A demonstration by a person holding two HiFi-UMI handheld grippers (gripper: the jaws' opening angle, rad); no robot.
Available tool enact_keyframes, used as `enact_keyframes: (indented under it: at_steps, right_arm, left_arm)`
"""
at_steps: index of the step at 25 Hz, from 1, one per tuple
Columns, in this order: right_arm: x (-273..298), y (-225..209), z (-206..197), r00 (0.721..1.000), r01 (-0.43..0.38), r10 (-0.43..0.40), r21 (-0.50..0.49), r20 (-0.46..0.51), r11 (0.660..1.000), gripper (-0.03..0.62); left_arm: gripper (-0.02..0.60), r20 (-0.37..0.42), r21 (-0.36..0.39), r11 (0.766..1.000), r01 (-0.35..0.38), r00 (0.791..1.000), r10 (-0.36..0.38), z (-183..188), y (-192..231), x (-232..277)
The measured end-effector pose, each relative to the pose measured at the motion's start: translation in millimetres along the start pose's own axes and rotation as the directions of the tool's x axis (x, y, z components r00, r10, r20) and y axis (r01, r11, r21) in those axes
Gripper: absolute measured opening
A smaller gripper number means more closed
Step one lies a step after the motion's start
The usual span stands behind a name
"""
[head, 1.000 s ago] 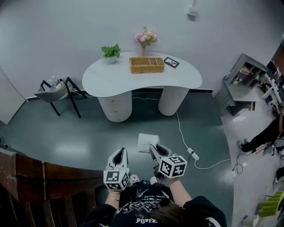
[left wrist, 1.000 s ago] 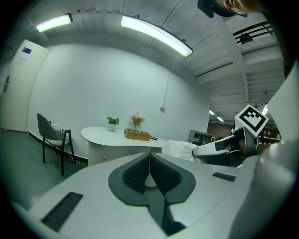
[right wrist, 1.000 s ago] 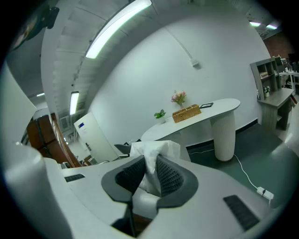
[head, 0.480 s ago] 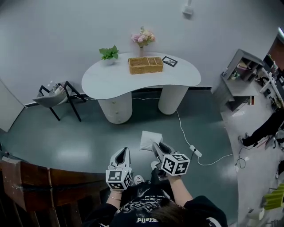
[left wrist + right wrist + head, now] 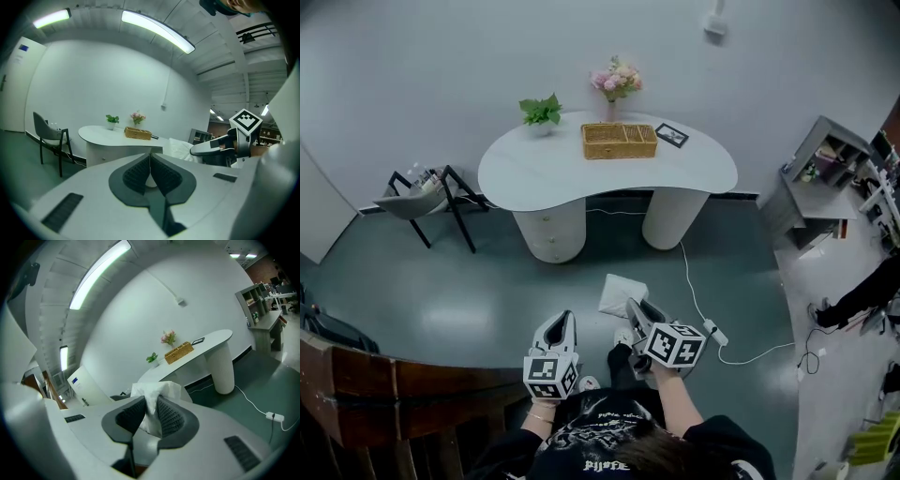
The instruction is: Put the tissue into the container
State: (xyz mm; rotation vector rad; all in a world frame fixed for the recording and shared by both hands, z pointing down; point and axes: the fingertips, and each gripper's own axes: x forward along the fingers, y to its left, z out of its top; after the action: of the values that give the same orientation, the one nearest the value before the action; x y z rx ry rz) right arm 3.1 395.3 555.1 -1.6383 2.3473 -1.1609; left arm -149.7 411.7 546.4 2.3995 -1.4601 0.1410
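A white tissue hangs out past the tips of my right gripper, whose ribbed pads are shut on it. The woven wicker container sits on the white curved table, well ahead of both grippers. My left gripper is held beside the right one, its jaws shut with nothing between them. In the left gripper view the right gripper and tissue show at the right.
On the table stand a green plant, pink flowers and a small dark frame. A black chair stands left of the table. A white cable with a power strip lies on the floor at right. Shelves stand far right; a wooden rail is at lower left.
Both grippers have shifted slightly toward the table, the right one rolling a little with the tissue still held. The head view has swung a bit, so the table sits further right.
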Motion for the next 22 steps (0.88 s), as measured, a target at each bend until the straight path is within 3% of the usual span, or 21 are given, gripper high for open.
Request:
enact_keyframes:
  at_steps: [22]
  right_arm:
    - [125.0,-66.6,140.9,0.994,-0.074,0.059,-0.177,-0.088,0.981,0.101]
  left_arm:
    - [0.026,0.009,-0.017,0.998,-0.066,0.998,0.066,65.5,3.8,189.3]
